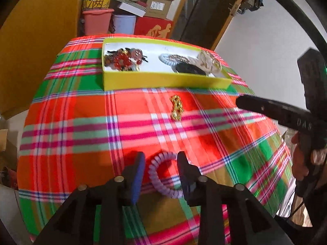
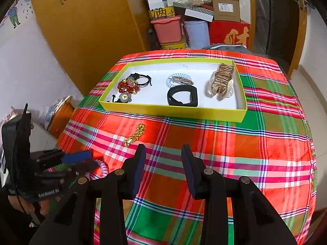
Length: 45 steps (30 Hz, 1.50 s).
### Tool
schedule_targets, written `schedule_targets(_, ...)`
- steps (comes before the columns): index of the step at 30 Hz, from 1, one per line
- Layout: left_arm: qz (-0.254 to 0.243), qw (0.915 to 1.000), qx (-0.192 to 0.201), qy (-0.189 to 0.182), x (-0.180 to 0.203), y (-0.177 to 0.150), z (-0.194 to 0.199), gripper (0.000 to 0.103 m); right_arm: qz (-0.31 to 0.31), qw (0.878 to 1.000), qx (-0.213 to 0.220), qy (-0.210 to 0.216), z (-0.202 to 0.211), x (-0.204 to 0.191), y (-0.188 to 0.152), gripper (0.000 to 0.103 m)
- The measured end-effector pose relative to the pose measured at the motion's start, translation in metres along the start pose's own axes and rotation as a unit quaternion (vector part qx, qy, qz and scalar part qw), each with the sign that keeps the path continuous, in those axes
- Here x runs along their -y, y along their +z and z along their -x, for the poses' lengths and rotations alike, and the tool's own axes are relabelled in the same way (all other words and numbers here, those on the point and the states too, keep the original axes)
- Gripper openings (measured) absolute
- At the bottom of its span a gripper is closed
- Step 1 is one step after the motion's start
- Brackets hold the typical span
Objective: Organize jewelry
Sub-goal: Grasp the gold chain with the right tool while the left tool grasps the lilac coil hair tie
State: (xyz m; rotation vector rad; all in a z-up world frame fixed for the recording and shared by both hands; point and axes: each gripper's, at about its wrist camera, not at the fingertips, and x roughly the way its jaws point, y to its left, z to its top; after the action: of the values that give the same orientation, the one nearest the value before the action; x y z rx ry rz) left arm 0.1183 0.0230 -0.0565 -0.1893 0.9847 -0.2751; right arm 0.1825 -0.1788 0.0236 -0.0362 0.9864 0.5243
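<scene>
Purple coil tie (image 2: pixel 102 168) mostly hidden behind left gripper (image 2: pixel 81 160); grip perhaps loose.

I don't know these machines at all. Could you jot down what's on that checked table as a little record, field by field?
Surface: table under a checked cloth
Box: yellow tray at the far side
In the box: red beads, black band, pale coil tie, clear hair claw
Loose on the cloth: gold chain, purple coil tie
Left gripper: open, fingers either side of the purple coil tie
Right gripper: open, nothing between its fingers
</scene>
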Motion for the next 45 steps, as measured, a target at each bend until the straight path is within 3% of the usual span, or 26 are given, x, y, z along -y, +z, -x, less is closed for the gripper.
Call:
schedule_targets(7,-0.031,0.9990,0.009,0.030,0.010,-0.005,-0.001,0.029,0.001,1.000,-0.007,0.002,-0.006,-0.003,-0.002,0.037)
schedule_targets(11,-0.032,0.9981,0.015,0.050,0.008,-0.006,0.000,0.011,0.003,1.000,-0.010,0.002,-0.009,-0.006,-0.002,0.037)
schedule_targets(22,-0.009,0.9980,0.032,0.055,-0.010,0.002,0.009,0.009,0.009,1.000,-0.024,0.007,-0.026,-0.018,0.002,0.037)
schedule_targets(32,0.022,0.9962,0.058,0.061,-0.034,0.013,0.028,0.009,0.024,0.998,-0.053,0.016,-0.067,-0.040,0.013,0.037)
schedule_targets(42,0.049,0.9951,0.063,0.058,-0.051,0.012,0.033,0.009,0.046,0.997,-0.062,-0.006,-0.086,-0.054,0.018,0.037)
schedule_targets(45,0.053,0.9946,0.066,0.060,-0.054,0.013,0.035,0.009,0.068,0.995,-0.058,-0.032,-0.088,-0.060,0.017,0.015)
